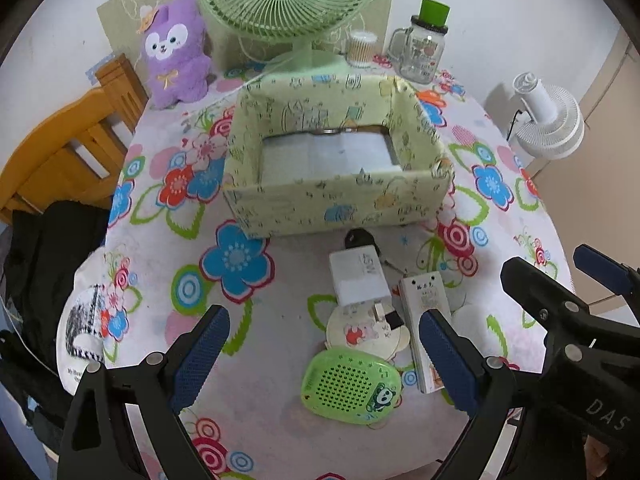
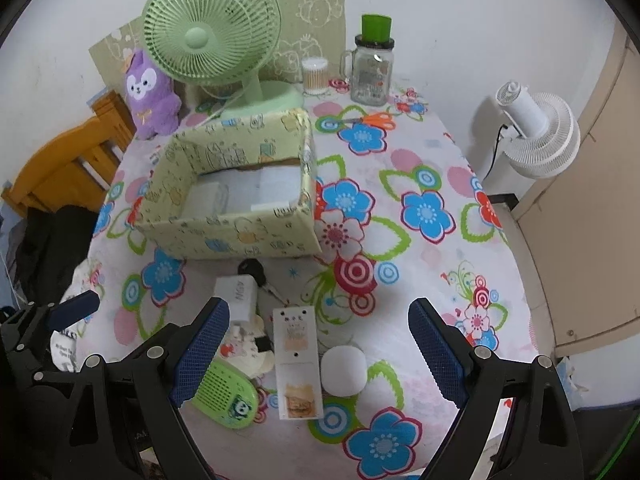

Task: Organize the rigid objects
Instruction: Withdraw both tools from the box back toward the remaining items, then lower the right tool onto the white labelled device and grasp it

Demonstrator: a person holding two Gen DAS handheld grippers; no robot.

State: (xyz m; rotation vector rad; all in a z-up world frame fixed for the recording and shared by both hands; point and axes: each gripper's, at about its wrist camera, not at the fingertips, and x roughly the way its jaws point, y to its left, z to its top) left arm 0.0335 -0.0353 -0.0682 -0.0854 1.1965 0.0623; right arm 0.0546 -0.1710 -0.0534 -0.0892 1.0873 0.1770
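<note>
A lived-in home room: a table under a flowered cloth point(image 2: 420, 152) carries a green desk fan point(image 2: 212, 36) at 12 o'clock, a purple plush toy point(image 2: 150, 94) at 11, a wooden chair point(image 1: 72, 152) at 9, and a white fan point(image 2: 540, 136) against the wall at 2.

Both views are evenly and fairly brightly lit by soft, diffuse room light, with no single source in sight. Shadows are faint: a soft one lies under the near wall of the box point(image 1: 320, 204) on the table point(image 1: 288, 432), and the white fan point(image 2: 536, 136) casts a grey one on the wall. A small glint sits on the jar point(image 2: 370, 70). Fisheye distortion bends the table's edge and walls, and black vignetting fills the corners. Focus is sharp centrally, softer toward the rims; no motion blur shows.
</note>
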